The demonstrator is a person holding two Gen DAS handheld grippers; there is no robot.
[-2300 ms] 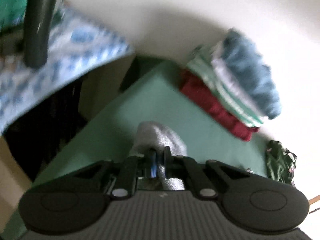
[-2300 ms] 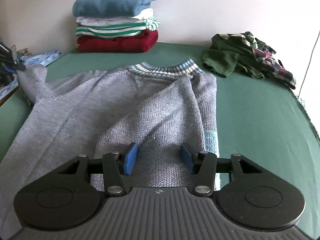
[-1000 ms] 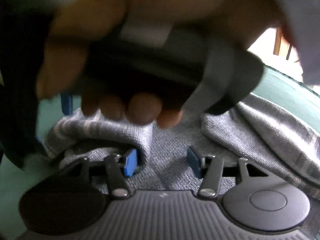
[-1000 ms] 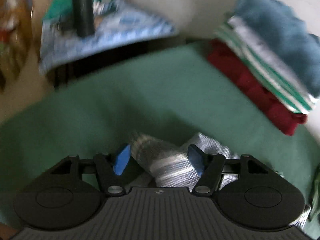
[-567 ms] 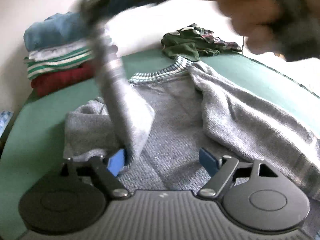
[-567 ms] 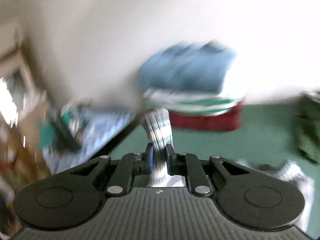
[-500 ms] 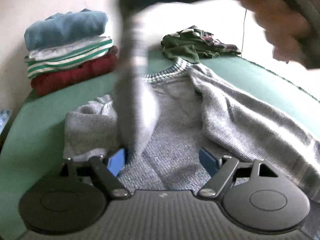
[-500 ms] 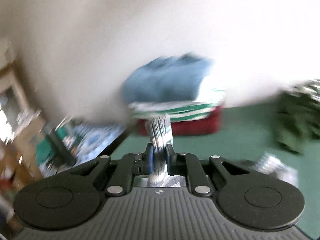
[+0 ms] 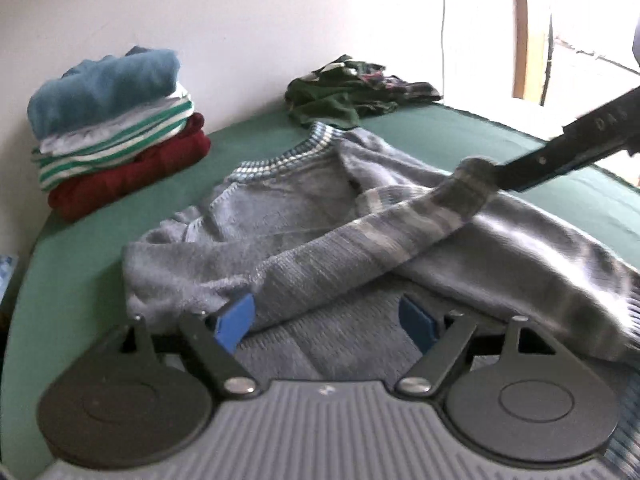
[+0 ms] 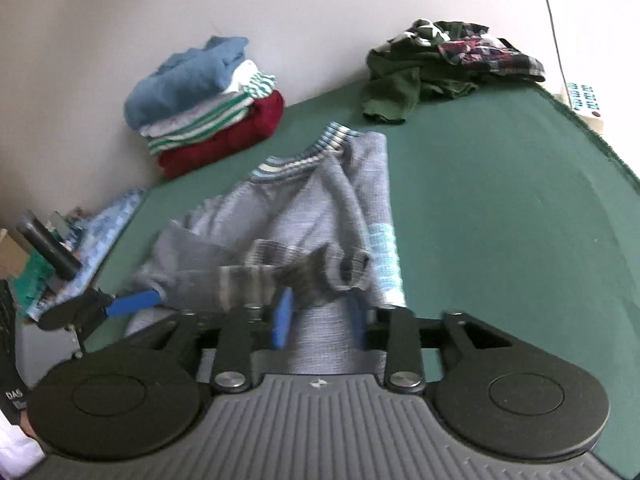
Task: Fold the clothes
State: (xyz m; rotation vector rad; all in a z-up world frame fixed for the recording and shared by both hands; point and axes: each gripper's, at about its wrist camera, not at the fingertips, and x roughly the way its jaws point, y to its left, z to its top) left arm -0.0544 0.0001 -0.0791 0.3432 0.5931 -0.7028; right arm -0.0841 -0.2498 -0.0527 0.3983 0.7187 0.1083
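The grey sweater's sleeve cuff (image 10: 320, 268) lies between the opening right gripper (image 10: 318, 316) jaws, seemingly released. Blur hides any contact. The left gripper (image 9: 328, 316) gapes wide over the sweater (image 9: 304, 216), gripping nothing.

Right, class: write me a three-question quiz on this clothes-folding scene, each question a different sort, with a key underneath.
1. True or false: the folded stack by the wall has a blue garment on top.
2. Which garment lies spread on the green table? A) grey sweater B) red sweater C) plaid shirt
3. Fill in: the grey sweater has one sleeve drawn across its ____.

Key
1. True.
2. A. The plaid and dark green clothes lie in a loose heap at the far edge.
3. Body; its cuff is at the right gripper, whose jaws are opening. The left gripper is open.
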